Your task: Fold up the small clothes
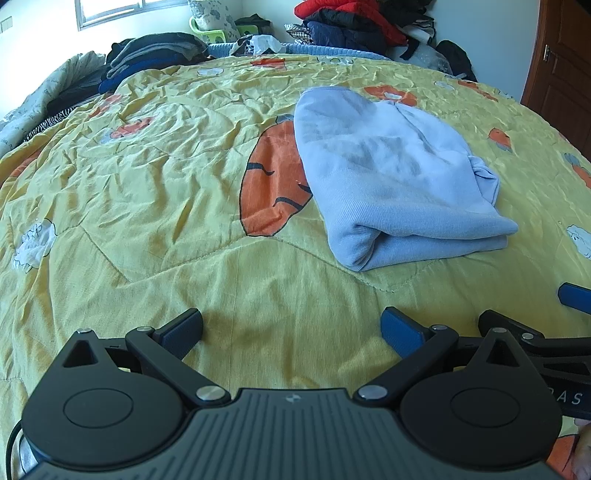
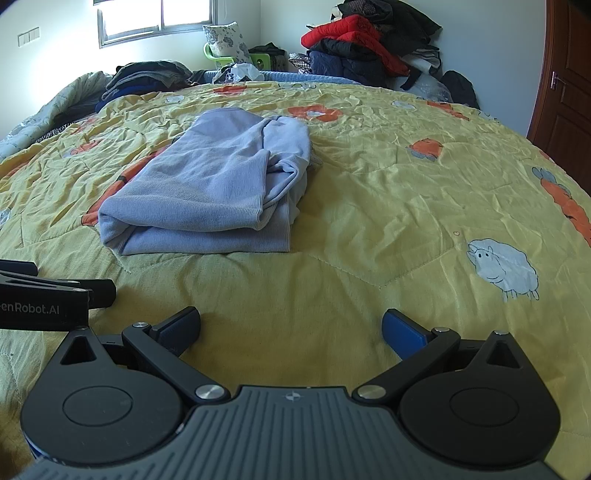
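Both grippers sit low over the quilt, nearest the cams: left gripper w/ jaws spread wide, nothing between them, blue pads facing in; right gripper same, splayed apart and empty. Each shows at the edge of the other's view, so they're side by side and close together. Yellow quilt covers the bed, wrinkled, printed w/ orange carrot shapes and white sheep. Light blue garment lies folded on the quilt ahead of both grippers, apart from them, not touched: fwd-right of the left gripper, fwd-left of the right one. It's doubled over into a thick bundle, rounded fold edge toward the cams, ribbed hem at the near side; in the right wrist view a bunched sleeve or loose layer sticks out on its right side. Big orange carrot print sits just beside the garment's left edge, partly under it. Far end of the bed: stack of dark folded clothes at back left, pile of red and dark jackets at back right by the wall. Window behind, brown door at far right.
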The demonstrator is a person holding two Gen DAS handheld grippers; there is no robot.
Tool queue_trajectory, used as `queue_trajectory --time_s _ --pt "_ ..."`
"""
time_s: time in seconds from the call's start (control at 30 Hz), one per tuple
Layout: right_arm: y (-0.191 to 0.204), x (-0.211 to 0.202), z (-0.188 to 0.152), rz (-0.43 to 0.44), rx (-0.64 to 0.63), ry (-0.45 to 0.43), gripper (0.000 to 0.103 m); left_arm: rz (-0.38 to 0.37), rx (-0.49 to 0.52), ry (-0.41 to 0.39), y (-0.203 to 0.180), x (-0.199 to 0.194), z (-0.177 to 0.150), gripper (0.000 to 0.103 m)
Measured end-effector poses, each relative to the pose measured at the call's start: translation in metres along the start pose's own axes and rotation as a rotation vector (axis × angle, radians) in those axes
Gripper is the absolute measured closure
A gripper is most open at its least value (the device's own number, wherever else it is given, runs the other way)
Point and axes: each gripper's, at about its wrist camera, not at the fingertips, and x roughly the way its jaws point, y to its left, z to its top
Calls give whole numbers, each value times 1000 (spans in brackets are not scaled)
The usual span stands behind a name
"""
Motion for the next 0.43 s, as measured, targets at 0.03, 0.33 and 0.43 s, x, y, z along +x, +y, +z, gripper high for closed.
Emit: queue_trajectory --time_s 0.03,0.33,0.43 --pt "0 0 0 0 0 -1 1 1 -1 5 0 0 1 0" --pt "0 0 0 0 -1 0 1 -1 0 -15 0 -1 -2 0" --pt "0 0 0 0 0 0 1 -1 4 -17 1 -1 -2 0"
